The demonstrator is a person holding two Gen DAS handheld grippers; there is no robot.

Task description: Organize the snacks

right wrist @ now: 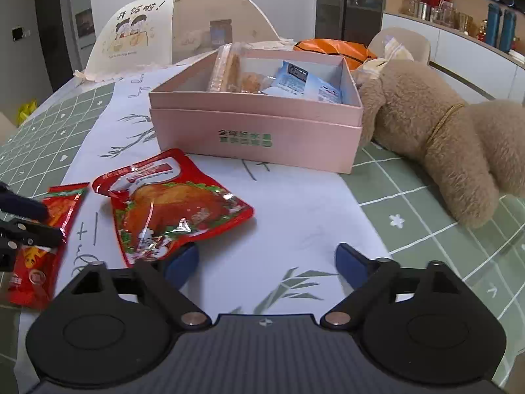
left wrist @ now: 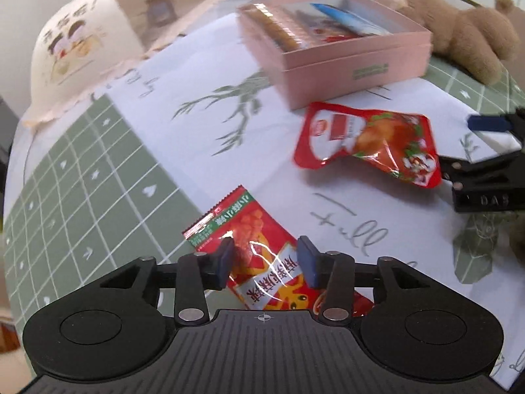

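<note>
Snacks remaining outside the pink box (right wrist: 256, 131) numbered two. A red chicken-leg pouch (right wrist: 174, 203) was found lying flat on the tablecloth (right wrist: 295, 216) just in front of the box, and a smaller red sachet (left wrist: 262, 262) was found further out from the box, beyond the pouch. Inside the box, a stack of biscuits (right wrist: 226, 72) and a blue packet (right wrist: 302, 82) were noted, so the sorting was judged to be partly done.

The left gripper (left wrist: 266, 259) was observed low over the sachet, its fingers set apart on either side of the wrapper but not closed on it; contact could not be confirmed. The right gripper (right wrist: 267, 262) was observed spread wide and holding nothing, in front of the box, with one finger just beside the pouch's near corner.

The step in hand was judged to be pick-up of the sachet. The next move would call for closing the left fingers on the thin wrapper, lifting it clear, and carrying it over the box wall to a free spot. A plush bear (right wrist: 443, 138) was noted resting against the box's far side, and a mesh food cover (right wrist: 177, 29) behind the box.
</note>
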